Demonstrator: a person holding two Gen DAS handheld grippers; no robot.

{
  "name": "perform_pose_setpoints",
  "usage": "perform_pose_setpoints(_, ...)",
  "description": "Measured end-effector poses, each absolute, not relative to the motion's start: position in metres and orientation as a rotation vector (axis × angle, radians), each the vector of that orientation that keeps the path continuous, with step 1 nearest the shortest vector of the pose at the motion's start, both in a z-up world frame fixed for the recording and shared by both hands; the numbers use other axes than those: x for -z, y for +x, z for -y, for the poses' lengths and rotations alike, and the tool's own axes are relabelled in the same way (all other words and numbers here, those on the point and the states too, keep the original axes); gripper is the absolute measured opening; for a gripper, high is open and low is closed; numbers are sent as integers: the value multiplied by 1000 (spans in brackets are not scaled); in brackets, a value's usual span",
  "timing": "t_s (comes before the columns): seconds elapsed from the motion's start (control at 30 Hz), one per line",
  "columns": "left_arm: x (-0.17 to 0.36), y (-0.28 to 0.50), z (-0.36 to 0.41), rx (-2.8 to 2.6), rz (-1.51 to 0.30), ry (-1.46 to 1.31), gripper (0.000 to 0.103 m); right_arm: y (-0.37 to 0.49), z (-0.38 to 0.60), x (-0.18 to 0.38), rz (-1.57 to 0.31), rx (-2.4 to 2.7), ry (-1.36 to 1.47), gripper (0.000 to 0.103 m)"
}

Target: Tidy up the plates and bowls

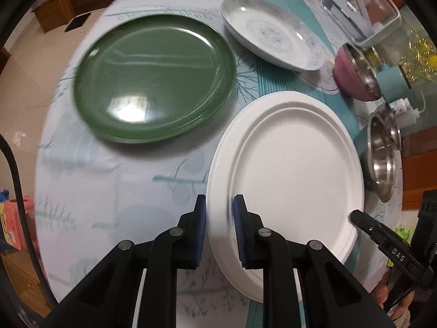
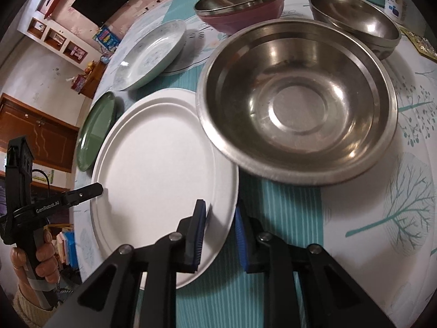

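Note:
A white paper plate (image 1: 295,169) (image 2: 158,169), with a second rim showing under its far edge, lies on the patterned tablecloth. My left gripper (image 1: 218,218) is shut on its left rim, one blue pad outside the edge and one over the plate. My right gripper (image 2: 220,218) is shut on the opposite rim in the same way. Each gripper shows in the other's view: right gripper (image 1: 357,216), left gripper (image 2: 95,188). A green plate (image 1: 155,82) (image 2: 95,131) and a patterned white plate (image 1: 270,38) (image 2: 150,54) lie beyond.
A large steel bowl (image 2: 297,101) (image 1: 382,153) overlaps the white plate's edge. Behind it stand a pink bowl (image 2: 240,8) (image 1: 352,76) and another steel bowl (image 2: 355,22). A clear lidded container (image 1: 360,8) and a teal cup (image 1: 393,82) stand at the table's far side. A hand (image 2: 43,251) holds the left gripper.

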State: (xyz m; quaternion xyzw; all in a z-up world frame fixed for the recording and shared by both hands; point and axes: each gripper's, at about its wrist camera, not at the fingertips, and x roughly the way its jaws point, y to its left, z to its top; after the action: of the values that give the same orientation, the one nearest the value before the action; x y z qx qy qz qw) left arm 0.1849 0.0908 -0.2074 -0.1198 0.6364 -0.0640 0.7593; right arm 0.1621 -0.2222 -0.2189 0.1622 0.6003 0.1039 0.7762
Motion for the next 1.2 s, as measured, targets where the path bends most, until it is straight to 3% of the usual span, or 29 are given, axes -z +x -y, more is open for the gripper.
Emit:
perform_pose_setpoints(0.43,138,53,-110,-50,-1304,-188,18,109,191,180,-1316,-456,205,22)
perform_pose_setpoints(0.77,154,-33,-126,-194,-1350,-283,19,68,173,183,-1363,-577,61,22)
perform_pose_setpoints(1.2,172,-28,-153,-154,-1346,-213,21,52,132,181,-1350,-480,40,22)
